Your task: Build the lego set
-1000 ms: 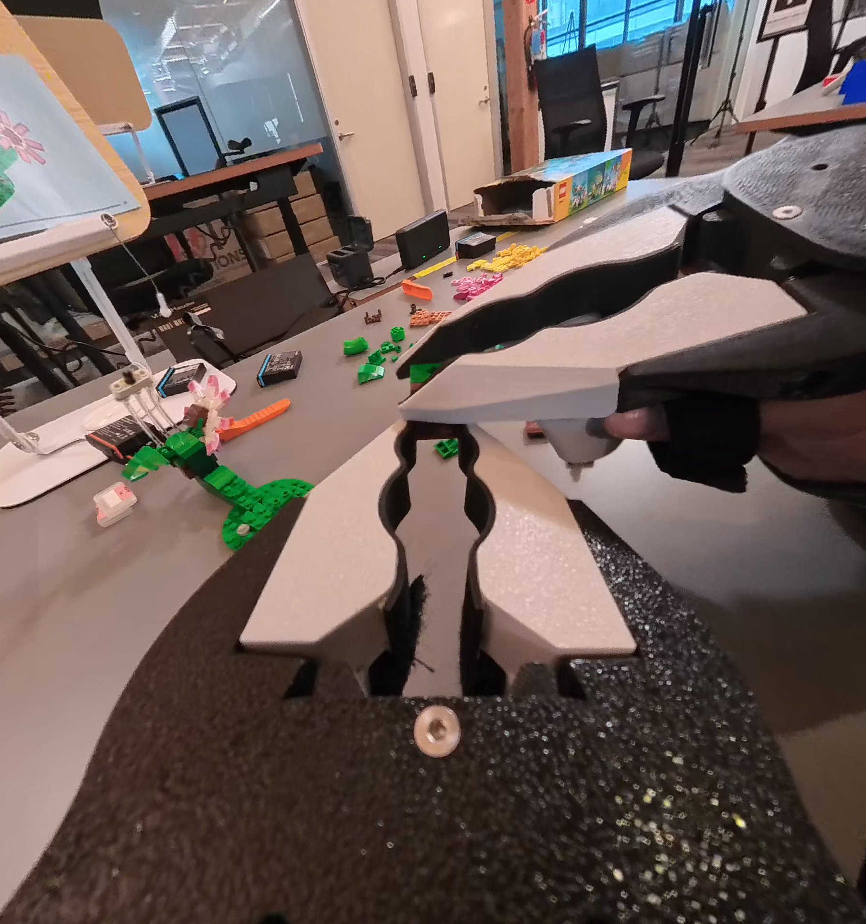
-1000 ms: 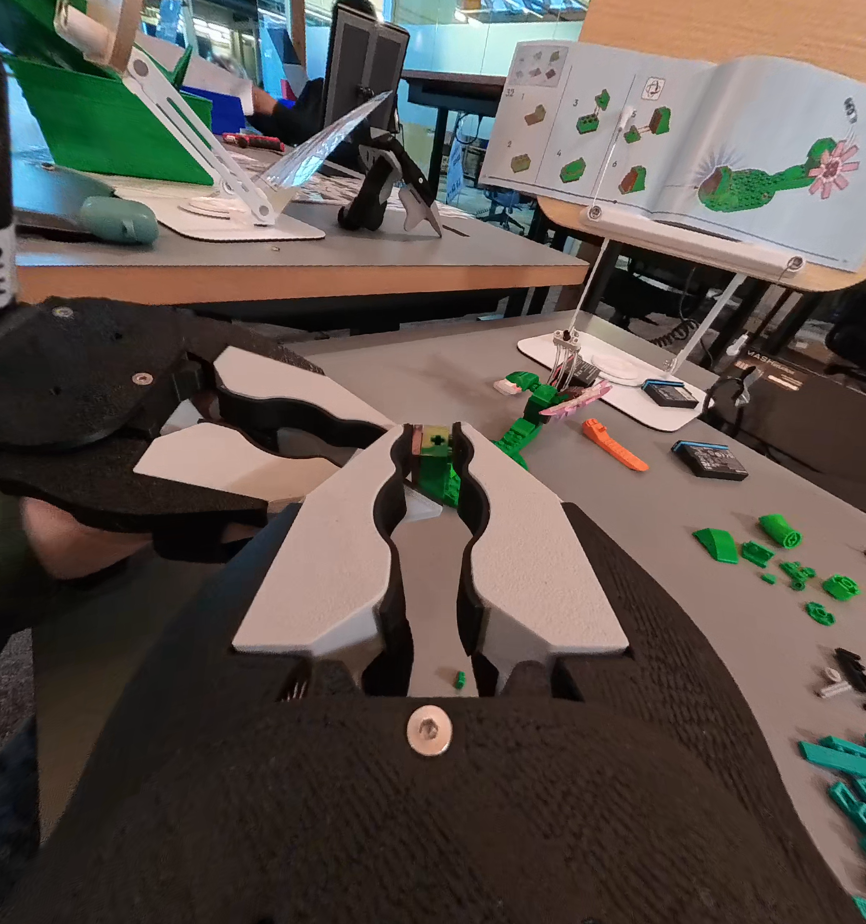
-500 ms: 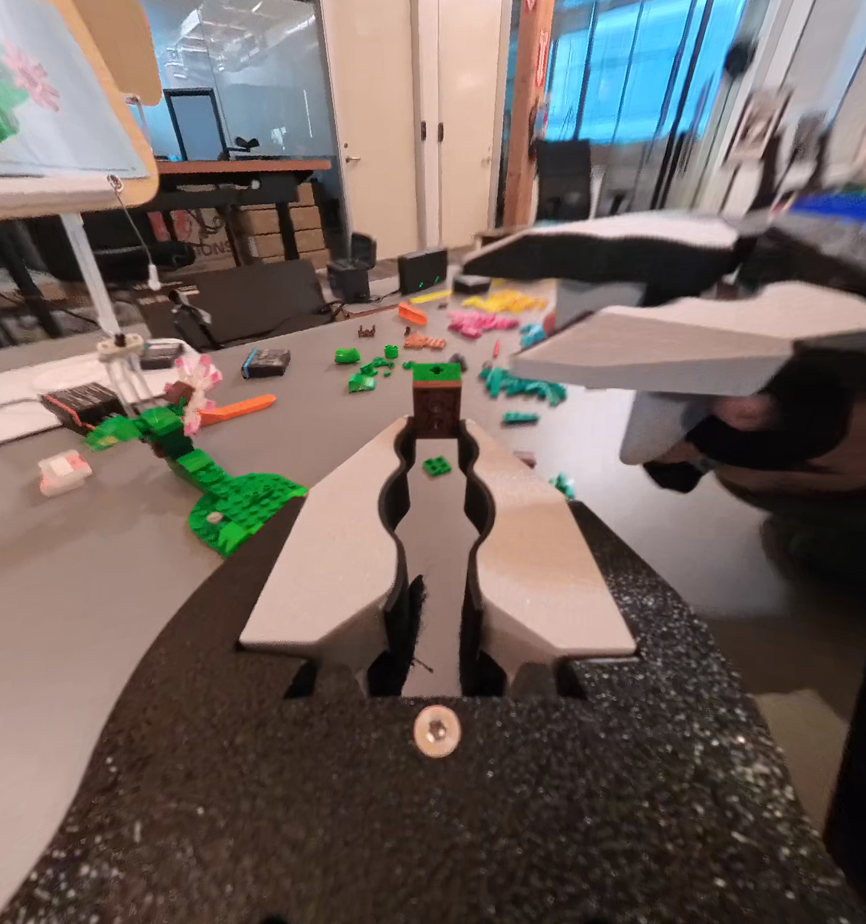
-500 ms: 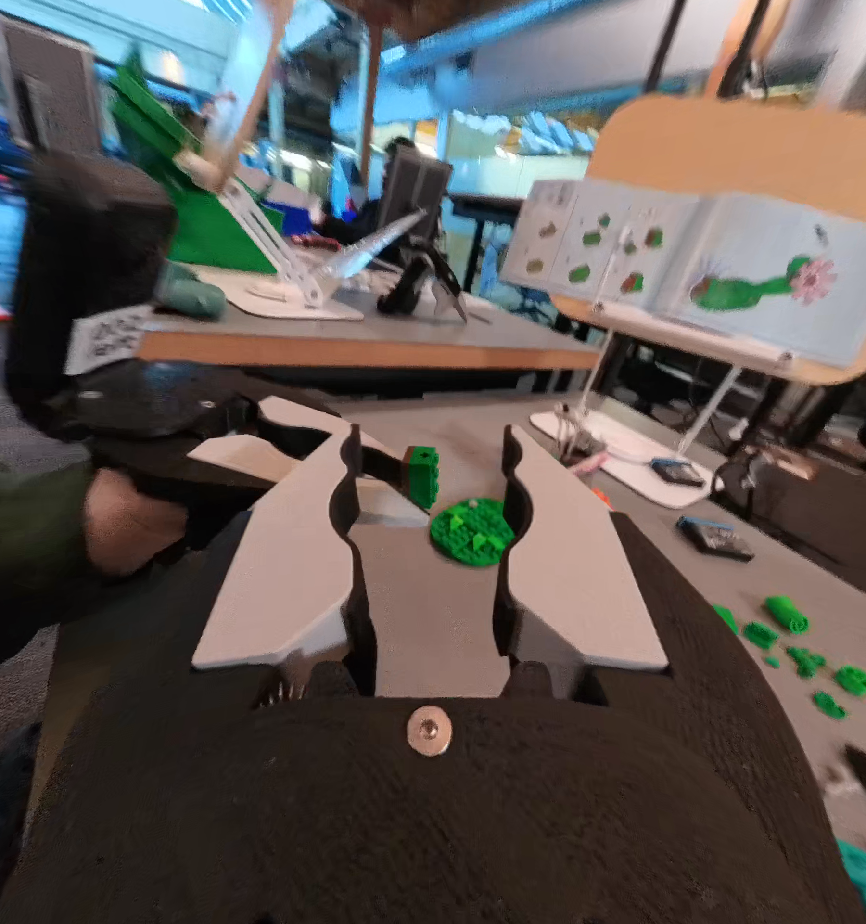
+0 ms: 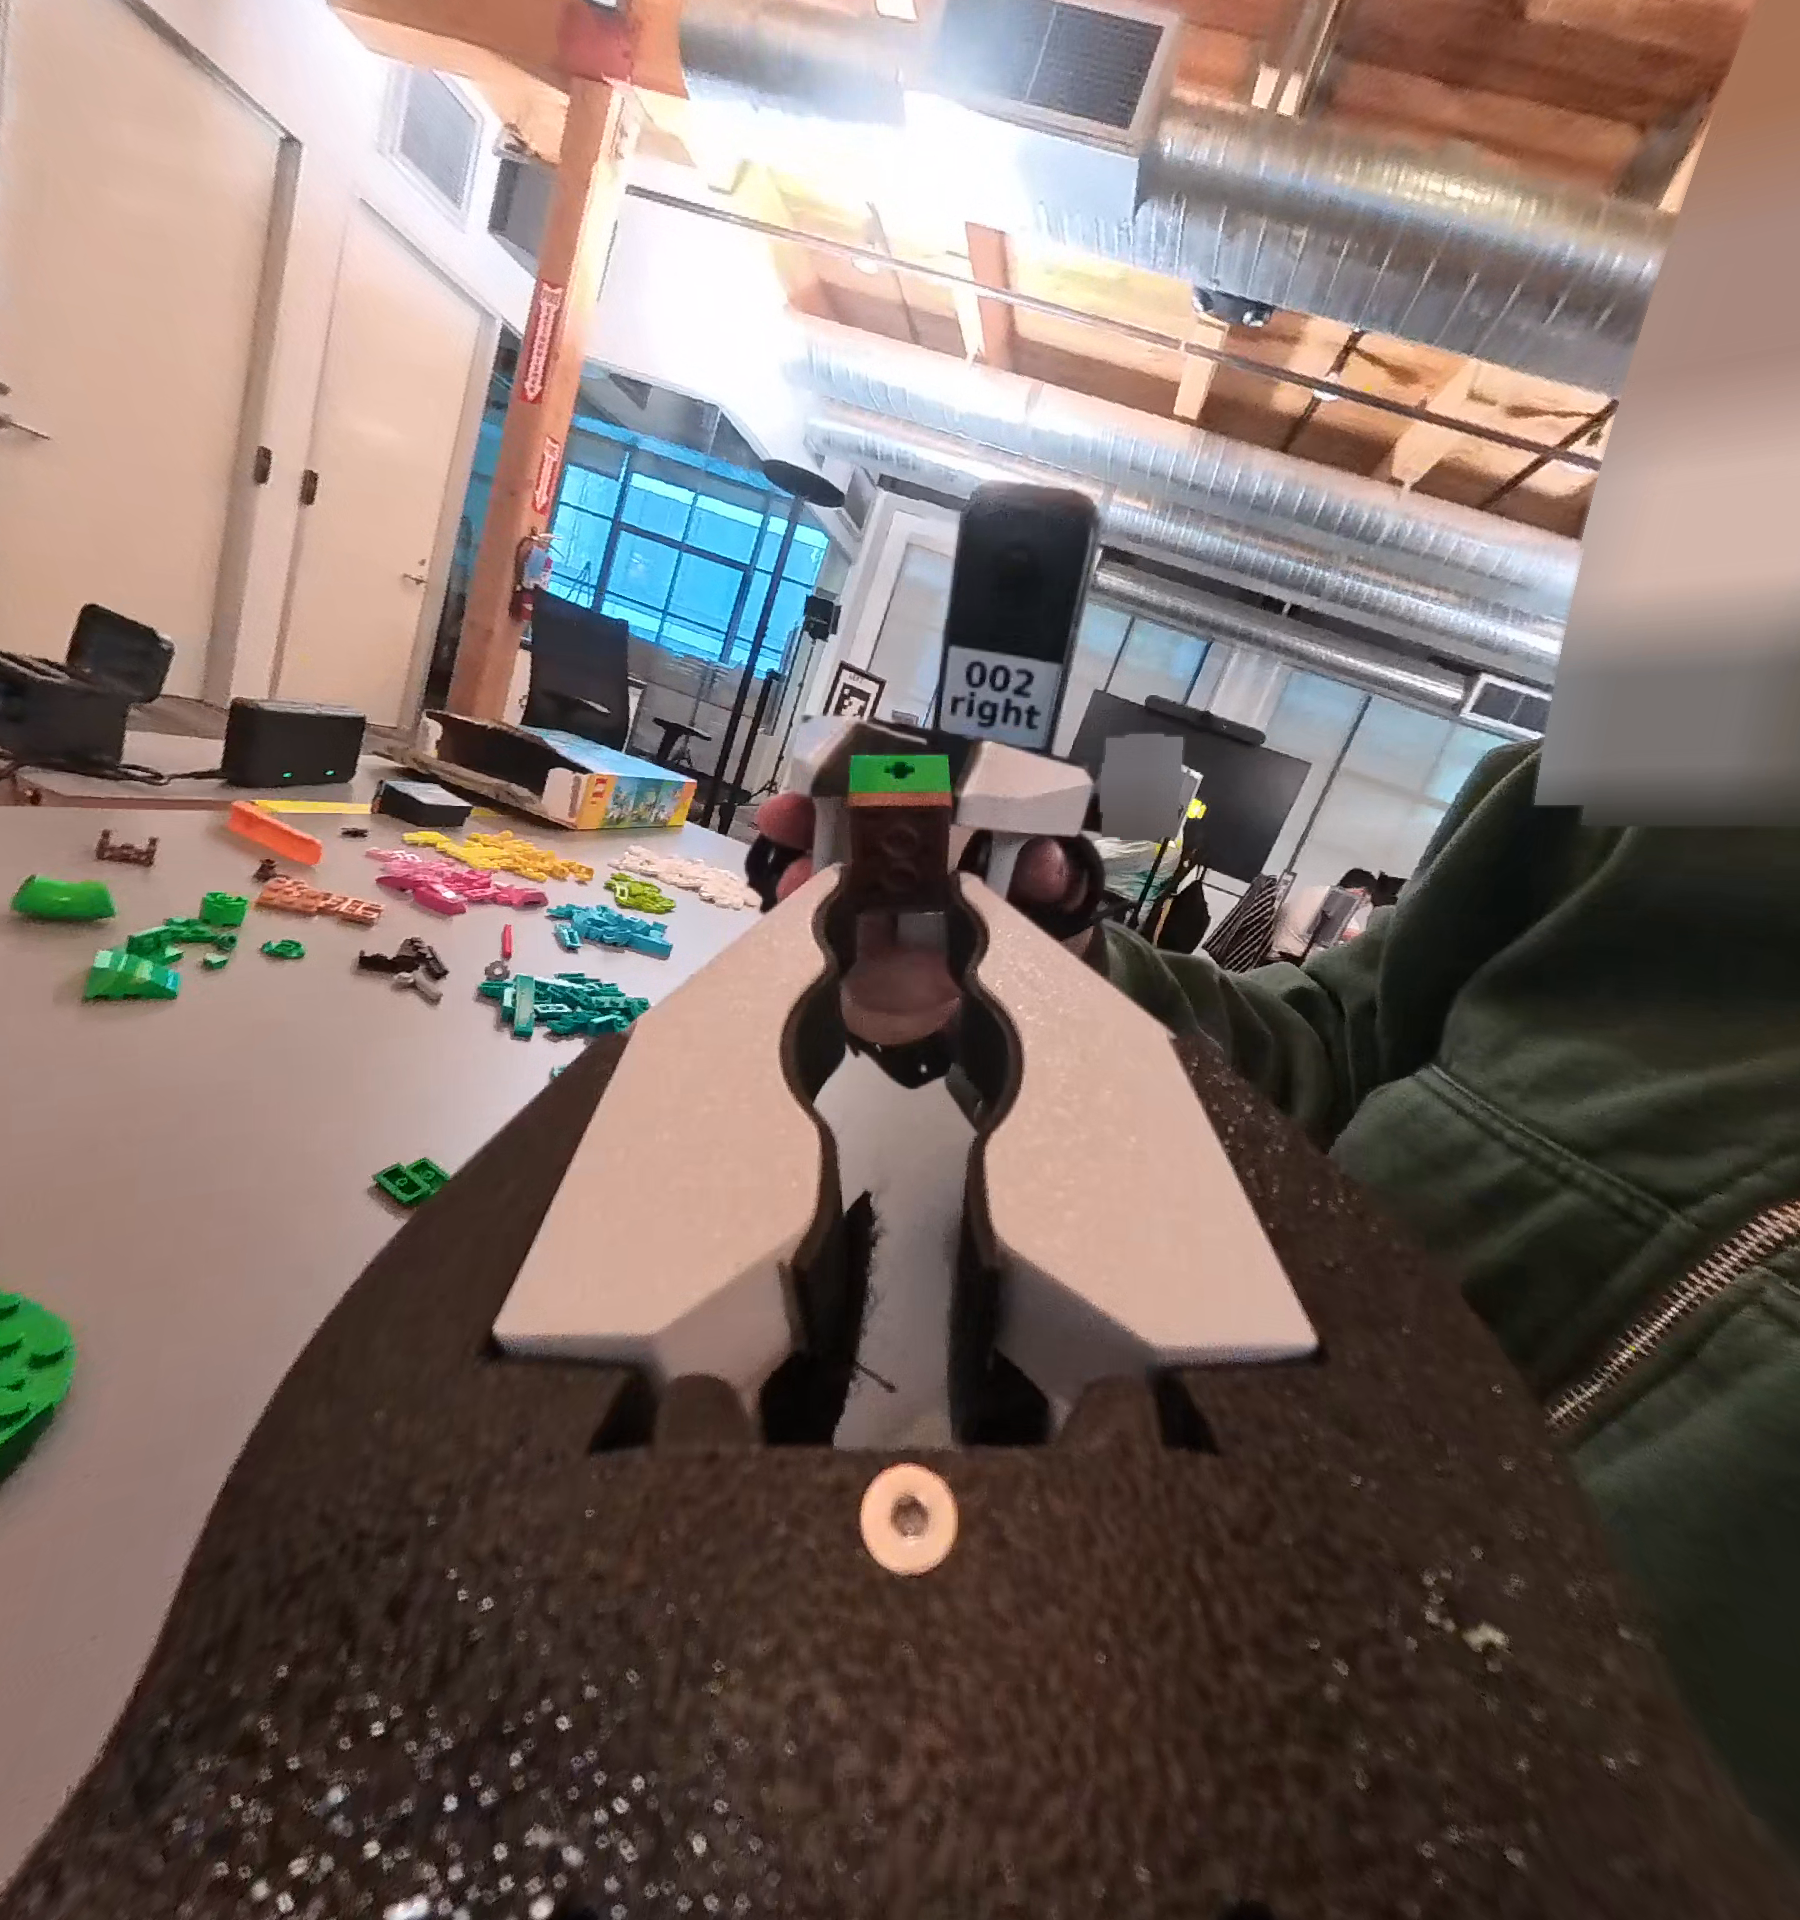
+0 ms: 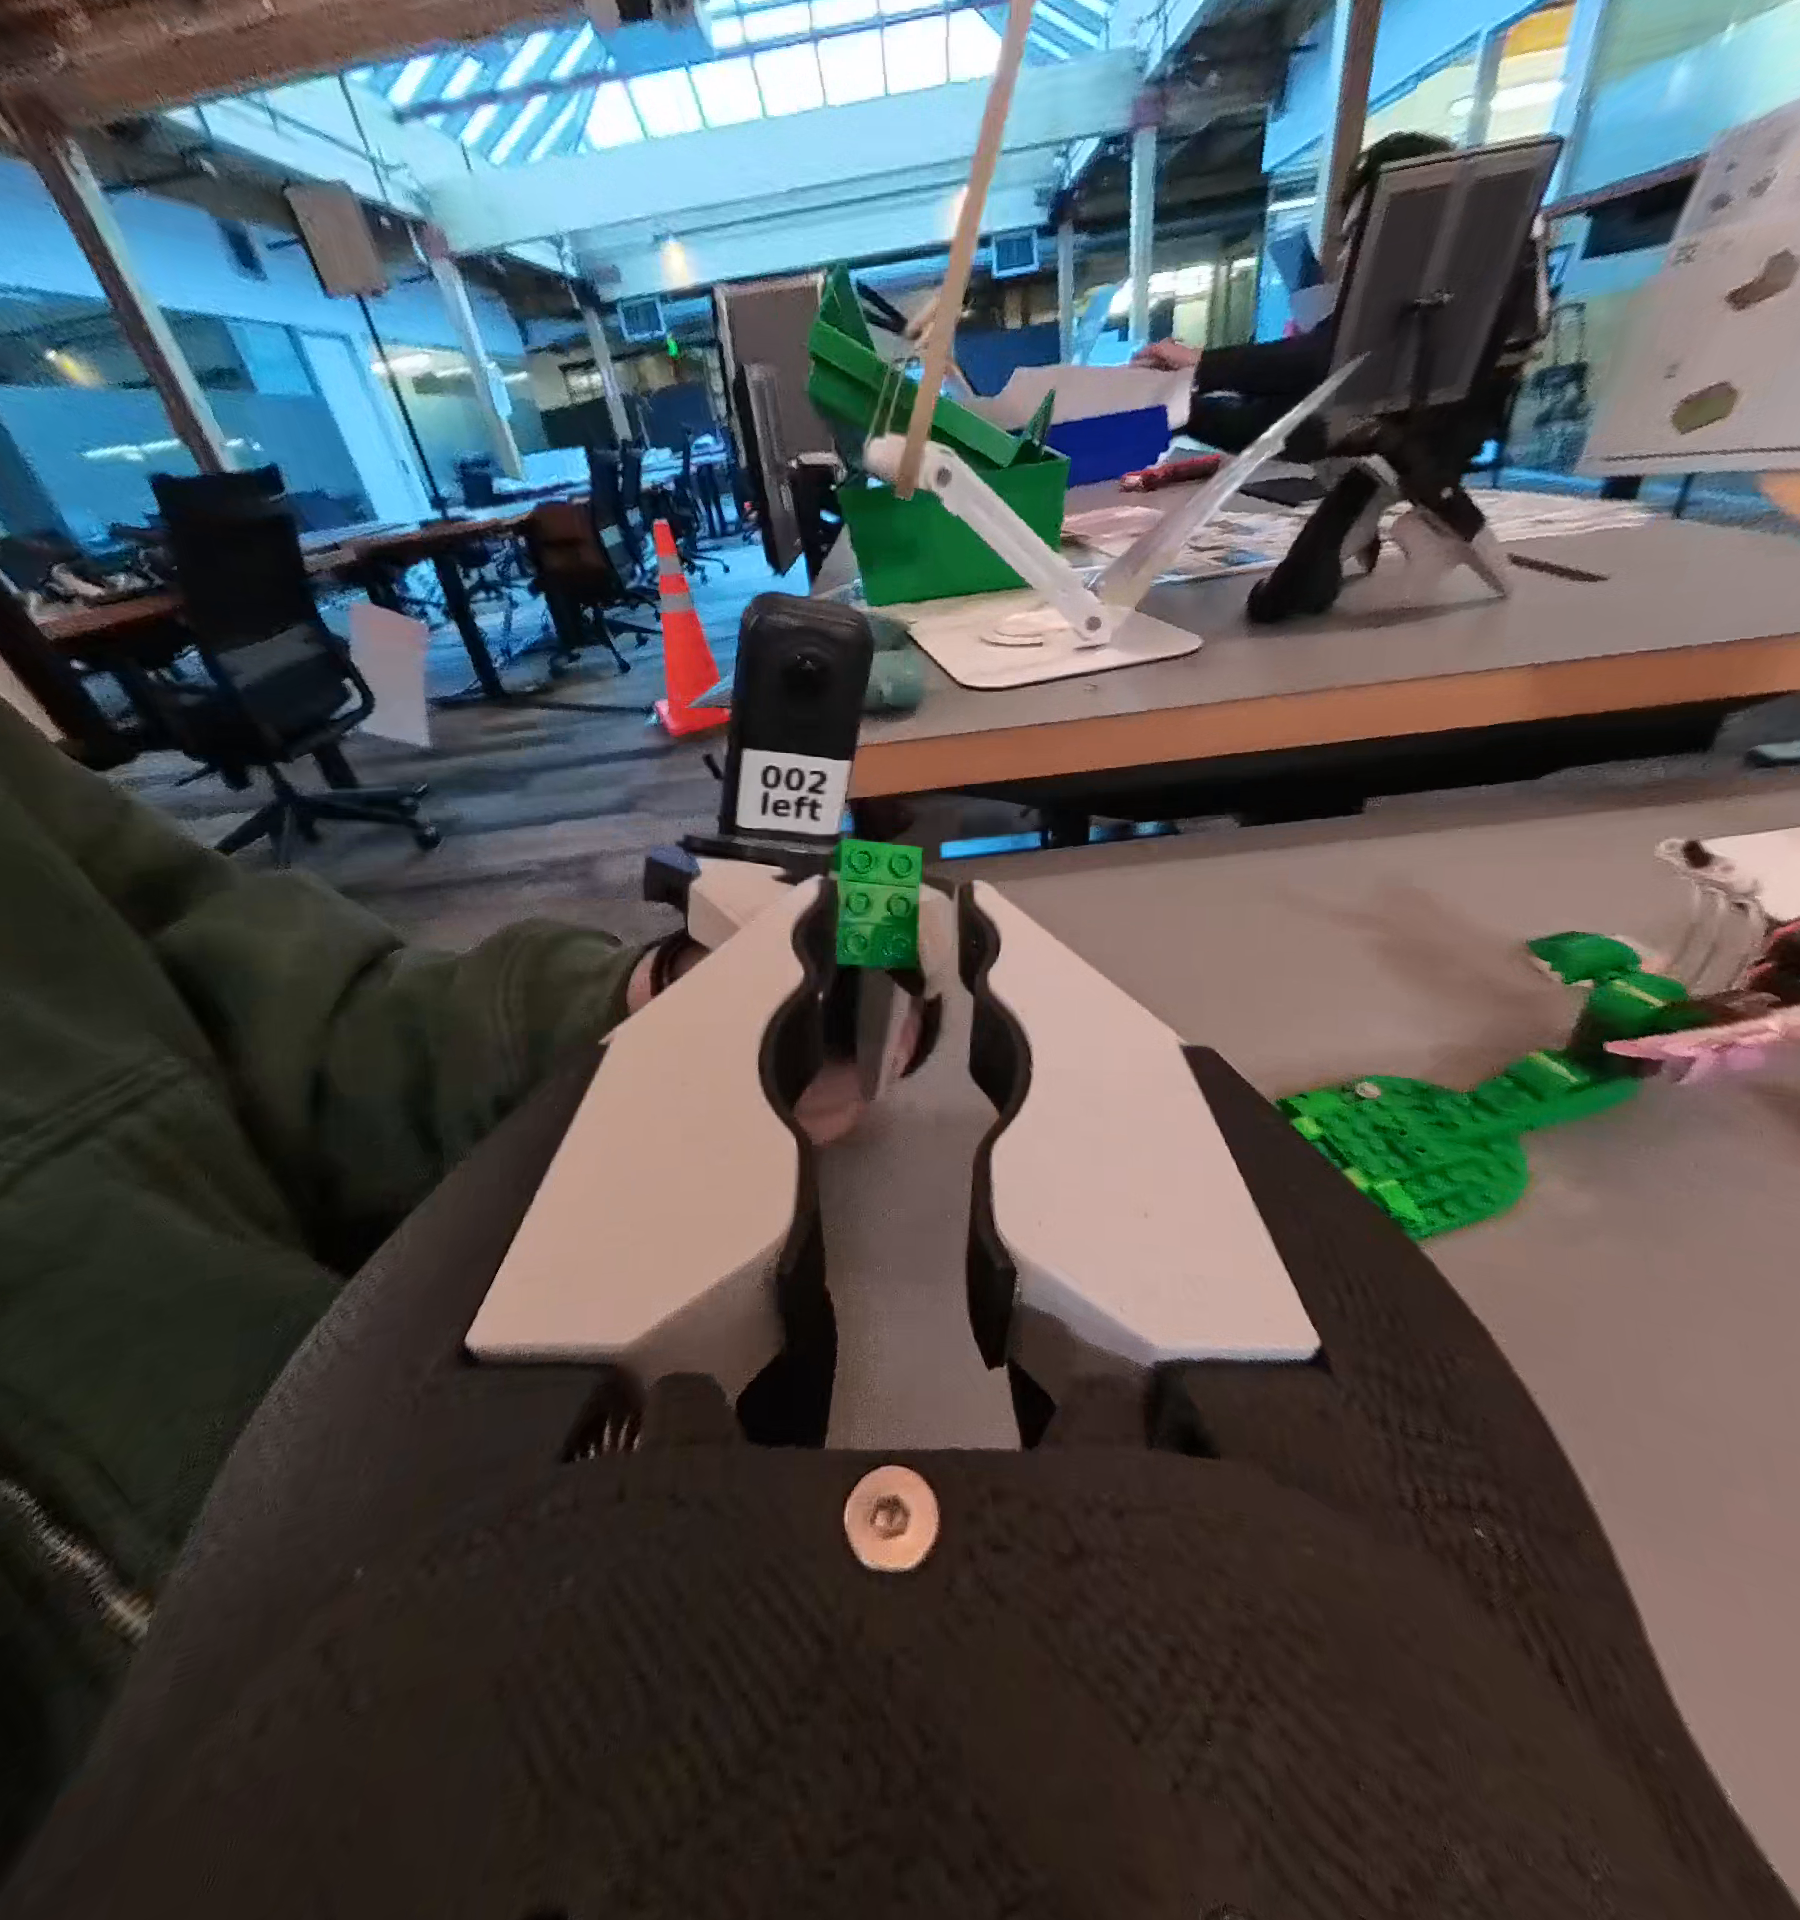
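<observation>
My left gripper (image 5: 896, 883) is shut on a small stacked piece (image 5: 896, 831) with a brown body and a green top, held up in the air. In the right wrist view the same piece (image 6: 878, 904) shows its green studded face. My right gripper (image 6: 891, 914) faces the left one head-on; its jaws stand a little wider than the piece, one on each side of it. It also shows in the left wrist view (image 5: 901, 774), just behind the piece. The green plant model (image 6: 1415, 1132) with a pink flower (image 6: 1748, 1029) lies on the grey table (image 6: 1602, 1455).
Sorted piles of loose bricks lie on the table: green (image 5: 148, 945), pink (image 5: 439, 883), yellow (image 5: 501, 847), white (image 5: 688, 873), teal (image 5: 563, 1003). A small green plate (image 5: 411, 1179) lies nearer. The set's box (image 5: 584, 779) lies behind. An instruction booklet (image 6: 1769, 312) stands right. My left and right fingertips are right by each other.
The piece went from my right gripper to my left. The right jaws opened wide, then narrowed around it. Both grippers rose and turned to face each other.
</observation>
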`<action>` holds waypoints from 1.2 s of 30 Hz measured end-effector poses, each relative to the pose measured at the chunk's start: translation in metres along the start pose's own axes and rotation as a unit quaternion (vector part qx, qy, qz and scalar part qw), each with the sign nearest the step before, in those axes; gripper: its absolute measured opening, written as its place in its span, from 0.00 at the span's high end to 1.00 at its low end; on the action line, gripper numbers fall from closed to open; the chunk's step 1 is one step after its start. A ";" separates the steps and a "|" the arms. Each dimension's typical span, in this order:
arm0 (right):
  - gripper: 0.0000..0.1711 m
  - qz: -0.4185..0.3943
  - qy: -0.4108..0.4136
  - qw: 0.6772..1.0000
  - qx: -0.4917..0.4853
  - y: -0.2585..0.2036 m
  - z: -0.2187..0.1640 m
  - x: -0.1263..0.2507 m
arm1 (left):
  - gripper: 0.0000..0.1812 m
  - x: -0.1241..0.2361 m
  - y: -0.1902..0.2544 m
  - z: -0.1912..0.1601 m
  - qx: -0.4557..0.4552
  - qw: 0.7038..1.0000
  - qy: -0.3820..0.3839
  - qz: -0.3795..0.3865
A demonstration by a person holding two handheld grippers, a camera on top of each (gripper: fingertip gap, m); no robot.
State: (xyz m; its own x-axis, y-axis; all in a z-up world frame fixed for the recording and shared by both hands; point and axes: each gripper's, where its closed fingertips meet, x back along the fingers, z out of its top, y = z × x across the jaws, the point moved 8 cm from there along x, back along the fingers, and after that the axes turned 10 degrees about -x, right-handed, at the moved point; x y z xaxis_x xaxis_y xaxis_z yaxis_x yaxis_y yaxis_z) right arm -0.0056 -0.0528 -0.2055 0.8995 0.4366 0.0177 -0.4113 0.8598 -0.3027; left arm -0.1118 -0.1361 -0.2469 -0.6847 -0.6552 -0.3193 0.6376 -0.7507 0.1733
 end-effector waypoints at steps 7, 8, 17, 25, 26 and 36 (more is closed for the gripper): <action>0.91 0.048 -0.040 0.998 -0.019 -0.003 -0.004 -0.003 | 0.93 -0.002 0.004 0.000 -0.022 0.999 -0.024 -0.013; 0.91 0.047 -0.039 0.998 -0.010 -0.003 -0.003 -0.003 | 0.93 -0.002 0.004 0.000 -0.025 0.999 -0.024 -0.011; 0.91 0.035 -0.120 0.990 0.068 0.004 0.006 -0.001 | 0.77 -0.001 -0.001 -0.005 -0.085 0.986 -0.134 0.057; 0.91 0.043 -0.295 0.930 0.216 0.004 0.007 -0.004 | 0.75 -0.001 0.010 0.011 -0.188 0.959 -0.195 0.085; 0.91 0.045 -0.310 0.921 0.233 0.002 0.007 -0.005 | 0.75 -0.002 0.011 0.011 -0.192 0.957 -0.201 0.084; 0.91 0.025 -0.372 0.879 0.297 -0.004 0.007 -0.010 | 0.87 -0.007 0.017 0.009 -0.245 0.935 -0.240 0.090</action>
State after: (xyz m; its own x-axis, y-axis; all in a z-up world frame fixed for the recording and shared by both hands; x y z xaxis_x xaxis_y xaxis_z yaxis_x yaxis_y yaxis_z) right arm -0.0143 -0.0584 -0.1979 0.6233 0.3399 0.7043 -0.6507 0.7249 0.2260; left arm -0.0988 -0.1448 -0.2335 -0.5554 -0.8182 0.1486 0.7625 -0.5724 -0.3016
